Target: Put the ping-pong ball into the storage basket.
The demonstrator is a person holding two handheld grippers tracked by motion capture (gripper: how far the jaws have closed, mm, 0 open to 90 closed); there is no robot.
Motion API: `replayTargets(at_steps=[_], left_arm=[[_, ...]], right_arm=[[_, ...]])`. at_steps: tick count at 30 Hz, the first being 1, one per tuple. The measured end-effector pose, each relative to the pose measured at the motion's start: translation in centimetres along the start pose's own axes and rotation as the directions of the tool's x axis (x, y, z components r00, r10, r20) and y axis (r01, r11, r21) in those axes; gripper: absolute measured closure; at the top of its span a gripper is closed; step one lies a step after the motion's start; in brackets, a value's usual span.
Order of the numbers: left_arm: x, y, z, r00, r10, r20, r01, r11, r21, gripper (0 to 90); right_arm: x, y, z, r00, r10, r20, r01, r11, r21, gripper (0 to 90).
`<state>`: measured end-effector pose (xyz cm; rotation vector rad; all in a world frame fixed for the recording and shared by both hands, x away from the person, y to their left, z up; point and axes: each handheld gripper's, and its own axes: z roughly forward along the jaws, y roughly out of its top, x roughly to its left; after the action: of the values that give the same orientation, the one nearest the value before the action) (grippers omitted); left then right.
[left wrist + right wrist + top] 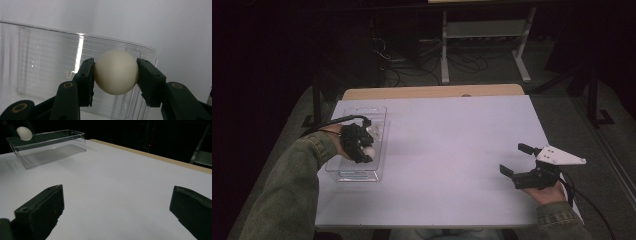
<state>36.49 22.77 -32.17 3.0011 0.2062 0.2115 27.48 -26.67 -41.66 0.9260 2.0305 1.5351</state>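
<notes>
Gripping the white ball (116,72) between both pads, the left gripper (360,145) hangs over the clear plastic box (343,173), toward its near end. Jaws press on the ball's two sides, so it is clamped, not resting. In the left gripper view the ball sits above the box's ribbed floor, just inside one rounded corner of the rim; whether it is below rim level, cannot tell. In the right gripper view the ball (24,133) shows at the box's (50,150) far end, at about rim height.

Box stands on the white table (452,150) near the table's left edge, long axis running away from the person, far end close to the back edge. Its near end has a strip of bare table before the front edge.

Right of the box the tabletop is bare all the way to the right gripper (515,161), which sits well apart from the box, near the right edge. Its jaws stand wide apart with nothing between them, pointing back toward the box across the open surface.
</notes>
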Motion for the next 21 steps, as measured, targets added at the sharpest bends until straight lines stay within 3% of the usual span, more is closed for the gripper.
replayTargets(at_steps=[21], left_arm=[[-0.1,-0.1,2.6,0.9997,0.01,0.024,-0.011,0.9991,0.041,50.4]], right_arm=[[0.1,0.0,0.0,1.0,-0.002,-0.006,0.002,1.0,0.002,0.0]])
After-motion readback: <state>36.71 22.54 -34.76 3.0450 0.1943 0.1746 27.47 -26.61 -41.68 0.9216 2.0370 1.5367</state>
